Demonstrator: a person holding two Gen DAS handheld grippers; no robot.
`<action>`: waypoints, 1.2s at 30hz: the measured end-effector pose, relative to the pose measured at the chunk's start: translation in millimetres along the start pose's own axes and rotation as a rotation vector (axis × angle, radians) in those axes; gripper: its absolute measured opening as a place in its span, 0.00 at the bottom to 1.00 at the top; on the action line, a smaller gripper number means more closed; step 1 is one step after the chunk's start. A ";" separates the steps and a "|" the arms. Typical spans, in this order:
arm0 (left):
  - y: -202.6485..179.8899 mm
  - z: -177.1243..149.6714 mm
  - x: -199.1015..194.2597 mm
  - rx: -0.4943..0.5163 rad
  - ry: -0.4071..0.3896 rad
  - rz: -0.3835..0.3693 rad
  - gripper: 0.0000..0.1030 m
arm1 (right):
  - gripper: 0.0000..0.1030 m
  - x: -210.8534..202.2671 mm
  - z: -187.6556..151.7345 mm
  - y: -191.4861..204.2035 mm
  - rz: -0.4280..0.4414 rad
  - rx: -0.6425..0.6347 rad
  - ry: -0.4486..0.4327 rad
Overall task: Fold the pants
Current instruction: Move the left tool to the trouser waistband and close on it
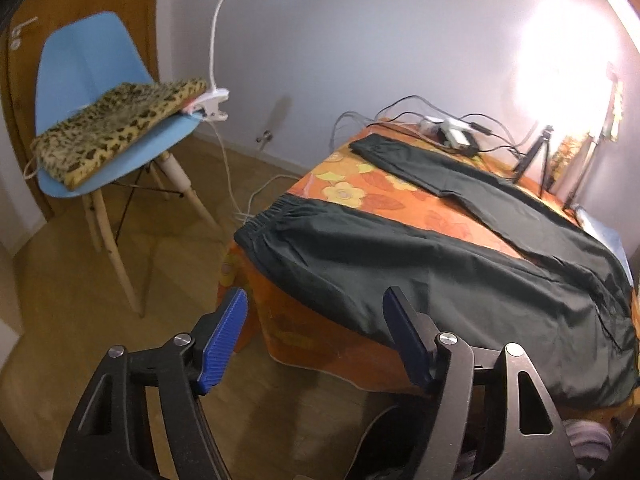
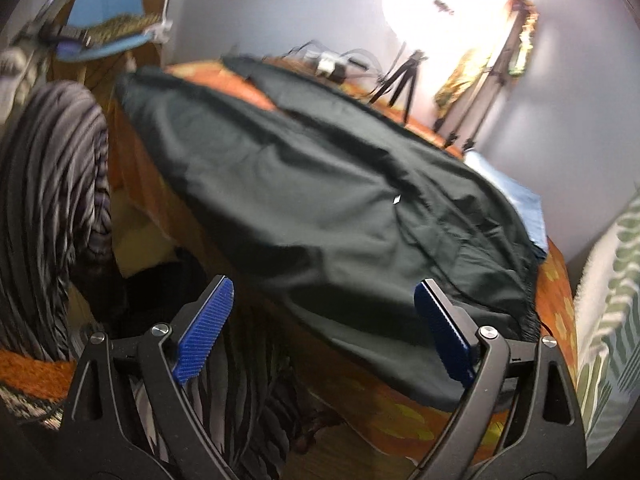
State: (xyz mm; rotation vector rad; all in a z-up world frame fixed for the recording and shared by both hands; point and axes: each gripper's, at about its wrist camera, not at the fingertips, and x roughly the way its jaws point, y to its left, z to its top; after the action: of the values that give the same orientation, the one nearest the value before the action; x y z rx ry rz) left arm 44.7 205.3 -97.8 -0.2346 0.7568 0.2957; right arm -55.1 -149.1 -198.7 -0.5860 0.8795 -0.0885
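Both grippers, left (image 1: pixel 314 312) & right (image 2: pixel 324 304), gape empty. Dark green thin-fabric pants (image 1: pixel 420 264) look light, floppy, prob. slippery; grab elastic waistband (image 1: pixel 272 216) w/ hem.

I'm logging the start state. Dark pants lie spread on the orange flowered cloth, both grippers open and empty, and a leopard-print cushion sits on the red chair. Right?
Not quite: the chair is blue, not red, as the left wrist view shows. The rest holds: the pants lie spread on the cloth, the cushion sits on the chair, and the left gripper and right gripper are open and empty.
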 end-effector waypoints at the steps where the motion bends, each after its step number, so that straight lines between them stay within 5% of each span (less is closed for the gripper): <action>1: 6.3 2.9 9.5 -0.010 0.010 0.011 0.68 | 0.92 9.5 0.1 3.3 0.006 -0.016 0.020; 11: 39.5 23.3 80.0 -0.055 0.109 0.047 0.68 | 0.91 62.9 7.1 17.2 -0.001 -0.119 0.111; 27: 52.1 40.4 145.5 -0.033 0.154 0.134 0.68 | 0.91 81.1 14.4 11.6 -0.013 -0.118 0.149; 36: 54.3 36.4 161.2 -0.054 0.178 0.117 0.39 | 0.91 86.4 18.9 13.5 -0.011 -0.145 0.147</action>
State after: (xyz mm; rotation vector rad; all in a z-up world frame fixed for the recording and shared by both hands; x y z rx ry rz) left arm 160.2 296.0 -190.9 -0.2703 0.9409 0.4100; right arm 12.5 -155.9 -256.9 -0.7269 1.0313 -0.0789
